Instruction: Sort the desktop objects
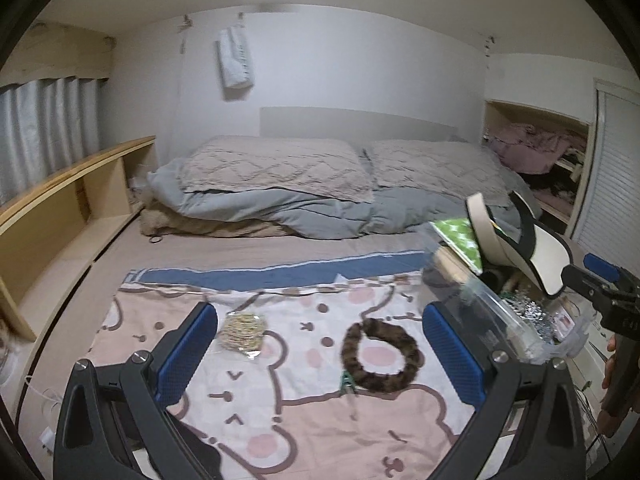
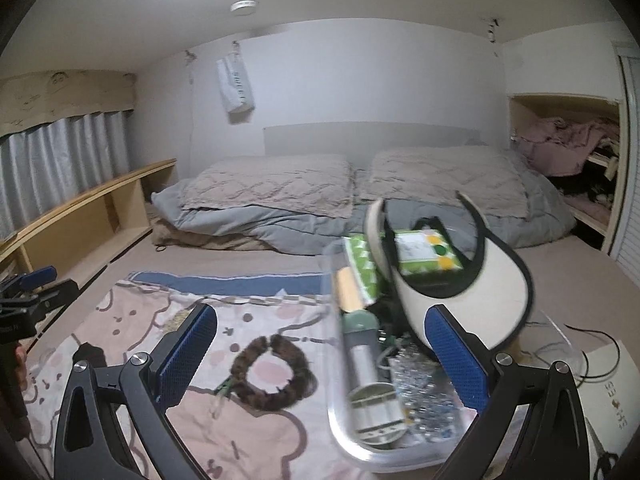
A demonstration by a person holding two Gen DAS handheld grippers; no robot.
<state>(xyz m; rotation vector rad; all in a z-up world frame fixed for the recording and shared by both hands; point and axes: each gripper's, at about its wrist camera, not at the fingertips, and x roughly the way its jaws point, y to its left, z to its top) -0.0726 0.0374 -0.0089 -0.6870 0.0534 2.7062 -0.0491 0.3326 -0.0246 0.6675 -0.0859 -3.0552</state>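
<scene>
A brown furry hair band [image 1: 379, 356] lies on the pink cartoon blanket [image 1: 304, 420], with a small green clip [image 1: 349, 381] at its near edge. A bundle of beige rubber bands [image 1: 242, 331] lies to its left. My left gripper [image 1: 320, 352] is open and empty above them. My right gripper [image 2: 320, 356] is open and empty over the clear plastic bin [image 2: 360, 446], which holds a cream sun visor [image 2: 468, 284], a green tissue pack [image 2: 428, 256] and a silver cylinder [image 2: 366, 368]. The hair band [image 2: 272, 372] lies left of the bin.
The bed carries grey-pink pillows [image 1: 280, 168] and a folded grey duvet [image 1: 280, 212]. A wooden shelf [image 1: 60, 208] runs along the left. An open closet [image 1: 540, 152] is at the right. Black cables [image 2: 592, 344] and a paper bag [image 2: 612, 396] lie right of the bin.
</scene>
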